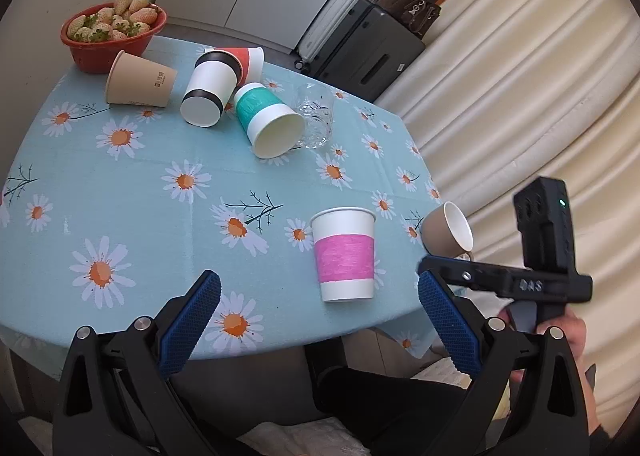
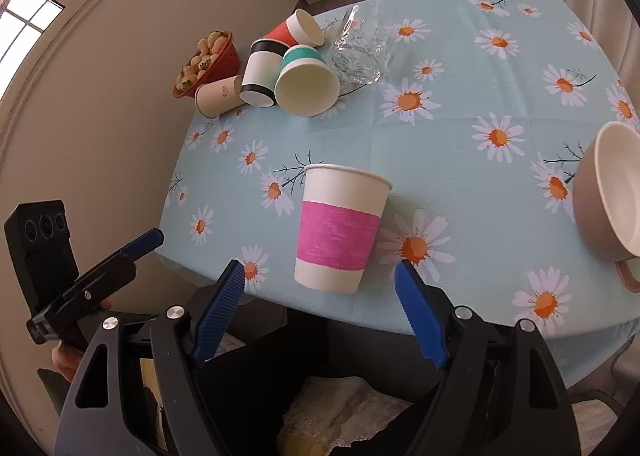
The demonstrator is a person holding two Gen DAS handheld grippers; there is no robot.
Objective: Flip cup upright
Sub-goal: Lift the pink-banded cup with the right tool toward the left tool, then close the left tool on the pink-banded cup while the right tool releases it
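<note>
Two grippers hang off the near edge of the bench, both spread wide and holding nothing. The left gripper (image 1: 318, 310) and the right gripper (image 2: 320, 296) each have their blue pads apart, with the pink-banded cup (image 2: 340, 228) standing just beyond the right one, mouth up, near the front edge of the daisy cloth (image 2: 460, 160).

That cup looks already righted, so I judge one flip finished and the next one not yet begun. Candidates lie well apart from it at the far side: a teal-banded cup (image 1: 268, 120) on its side with its open mouth toward the camera, a black-banded cup (image 1: 208, 88), a kraft cup (image 1: 138, 80) and a red cup (image 1: 250, 60) behind. A tan mug (image 2: 608, 192) also lies tipped at the right edge. The next move calls for reaching across, closing on a fallen cup's wall and rotating it onto its base.

The red bowl (image 1: 86, 52) holds pale strawberries. All the paper cups whose insides show appear empty; a clear glass (image 1: 316, 116) beside the teal one seems empty too.
</note>
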